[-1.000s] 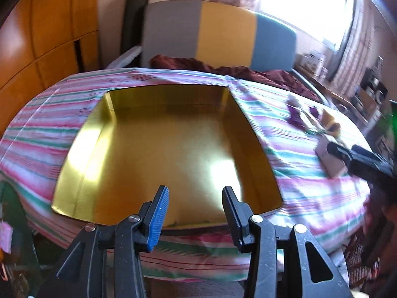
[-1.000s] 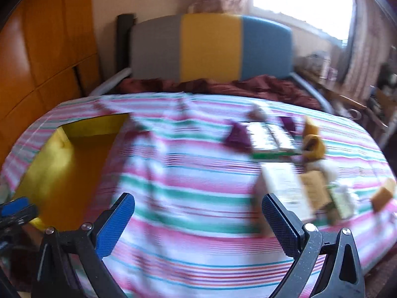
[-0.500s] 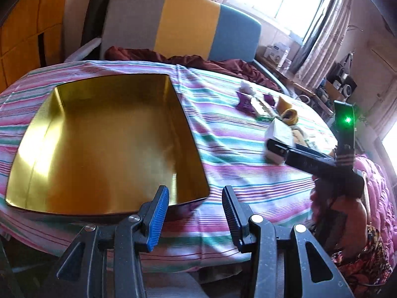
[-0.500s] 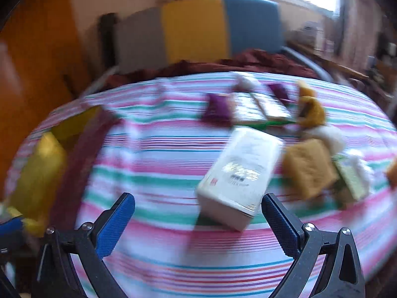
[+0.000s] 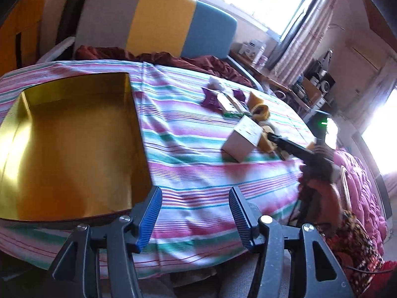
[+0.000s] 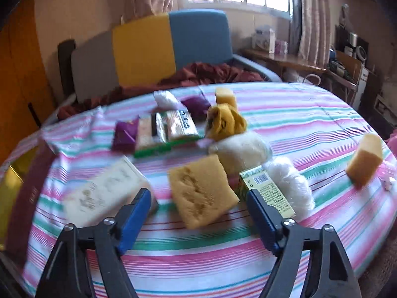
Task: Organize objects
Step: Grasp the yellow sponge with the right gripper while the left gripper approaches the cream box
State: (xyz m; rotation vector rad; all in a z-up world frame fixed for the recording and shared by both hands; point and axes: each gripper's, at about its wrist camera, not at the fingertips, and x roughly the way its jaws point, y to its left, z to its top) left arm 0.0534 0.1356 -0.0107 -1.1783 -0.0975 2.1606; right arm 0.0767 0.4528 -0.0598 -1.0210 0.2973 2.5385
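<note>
A gold tin tray lies on the striped cloth at the left, its corner showing in the right wrist view. My left gripper is open and empty near the tray's front right corner. My right gripper is open, its jaws either side of a yellow sponge, not closed on it. A white box lies left of the sponge, and shows in the left wrist view. A small green carton lies right of it.
Behind lie a green packet, purple pouches, a yellow cloth bundle, white fluffy balls and two more sponges. A tri-colour headboard stands behind. A side table is at right.
My right gripper has moved forward and right, from over the white box to around the yellow sponge, with its jaws narrower. My left gripper has swung right, and its jaws are wider.
</note>
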